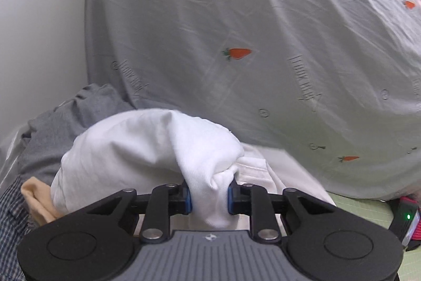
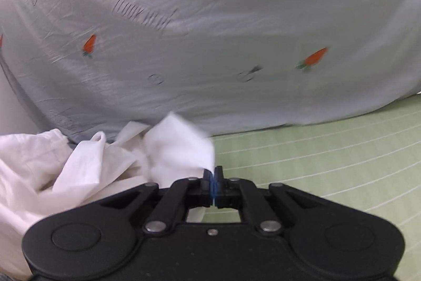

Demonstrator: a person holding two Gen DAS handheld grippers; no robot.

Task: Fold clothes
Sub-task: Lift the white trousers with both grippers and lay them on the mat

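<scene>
Soft matt white garment [image 1: 147, 146]; thin creased sheet [image 1: 236, 17]; matt plastic left tool [image 1: 209, 199].

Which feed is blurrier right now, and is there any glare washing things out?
Right wrist view: motion blur smears the white garment at the right gripper, plus the carrot prints. Left wrist view: sharp on the left gripper and its bunched white cloth; blown-out glare at the top right edge of the carrot-print sheet. Both show fisheye bending.

Carrot-print sheet [image 1: 236, 44], green striped mat [image 2: 329, 162]

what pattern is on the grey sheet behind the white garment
Small orange carrots and dark line-drawn lettering on the pale grey sheet, clearest in the left wrist view.
</scene>
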